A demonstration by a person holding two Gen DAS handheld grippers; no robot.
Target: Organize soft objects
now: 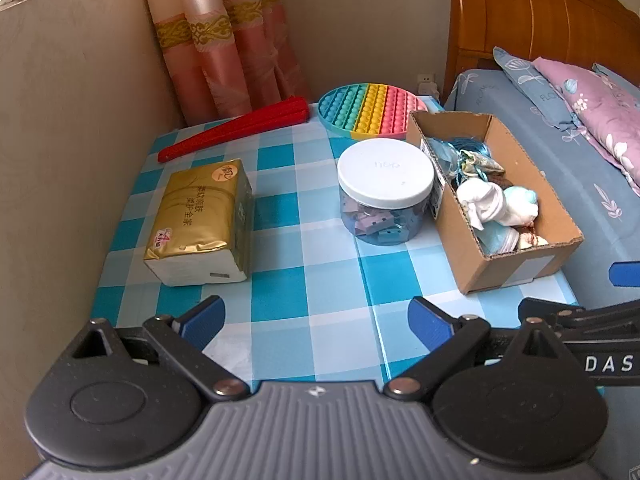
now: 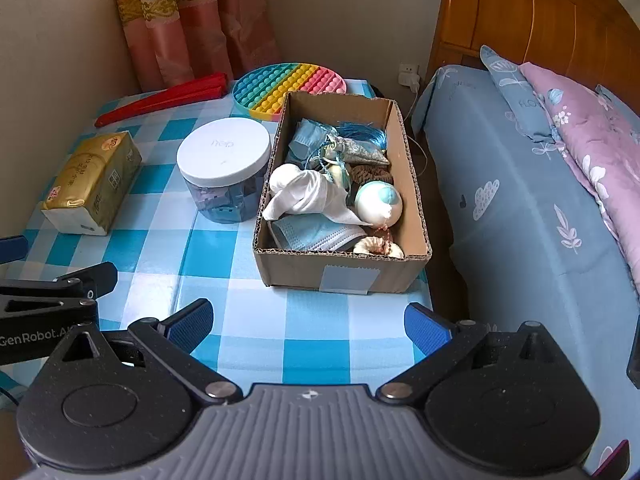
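A cardboard box [image 2: 412, 216] [image 1: 560, 220] stands on the right part of the blue checked table [image 2: 248, 280] [image 1: 312, 272]. It holds soft things: a white cloth [image 2: 308, 194] [image 1: 486, 198], a blue face mask [image 2: 316, 236], a white and teal ball [image 2: 380, 202], a blue tassel [image 2: 360, 132] and a small pouch [image 2: 360, 152]. My left gripper [image 1: 316, 320] hovers open over the table's near edge with nothing between its fingers. My right gripper [image 2: 308, 322] is open in front of the box, also holding nothing.
A gold tissue pack [image 1: 200, 220] [image 2: 92, 184], a white-lidded jar [image 1: 384, 188] [image 2: 224, 168], a rainbow pop mat [image 1: 368, 108] [image 2: 280, 88] and a red folded fan [image 1: 236, 128] [image 2: 160, 98] lie on the table. A bed [image 2: 520, 208] with pillows [image 2: 592, 136] stands right; wall and curtain stand left and behind.
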